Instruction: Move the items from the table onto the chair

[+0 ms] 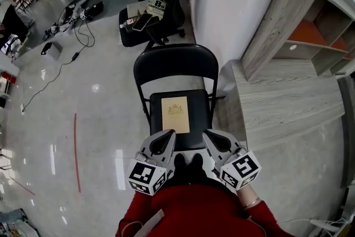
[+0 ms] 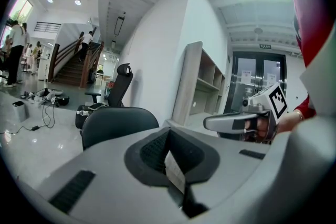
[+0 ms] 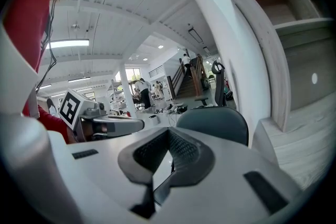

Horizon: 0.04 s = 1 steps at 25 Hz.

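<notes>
While the tan book [image 1: 175, 114] lies flat on the chair [image 1: 175, 64] seat, just ahead of both grippers' tips, the left gripper [image 1: 165, 139] and right gripper [image 1: 211, 139] hover side by side above the seat's near edge, not touching the book. Each is clenched, jaws together with nothing between them. A grey wooden table [image 1: 288, 100] stands to the right of the right gripper, beside the chair. Behind both grippers is the person's red top [image 1: 194, 208].
</notes>
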Available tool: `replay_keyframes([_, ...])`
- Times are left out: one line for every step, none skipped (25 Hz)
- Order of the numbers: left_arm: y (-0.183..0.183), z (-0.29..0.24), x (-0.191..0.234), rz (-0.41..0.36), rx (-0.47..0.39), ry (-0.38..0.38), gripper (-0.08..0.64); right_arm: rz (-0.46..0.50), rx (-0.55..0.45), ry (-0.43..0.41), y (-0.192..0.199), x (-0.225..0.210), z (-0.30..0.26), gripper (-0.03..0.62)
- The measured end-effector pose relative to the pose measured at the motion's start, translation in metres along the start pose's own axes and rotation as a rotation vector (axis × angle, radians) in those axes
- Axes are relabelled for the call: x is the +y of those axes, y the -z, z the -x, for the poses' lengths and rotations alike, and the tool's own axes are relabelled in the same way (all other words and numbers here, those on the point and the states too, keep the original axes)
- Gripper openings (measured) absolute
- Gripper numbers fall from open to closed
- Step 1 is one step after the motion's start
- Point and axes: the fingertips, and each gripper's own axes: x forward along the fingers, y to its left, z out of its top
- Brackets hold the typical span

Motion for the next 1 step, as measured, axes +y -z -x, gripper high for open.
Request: replay_keyframes([-0.0003, 0.0009, 0.0000, 0.001, 0.000, -0.001, 0.008, 0.000, 0.001, -0.001, 0.0000, 0.0009, 0.0005, 0.012])
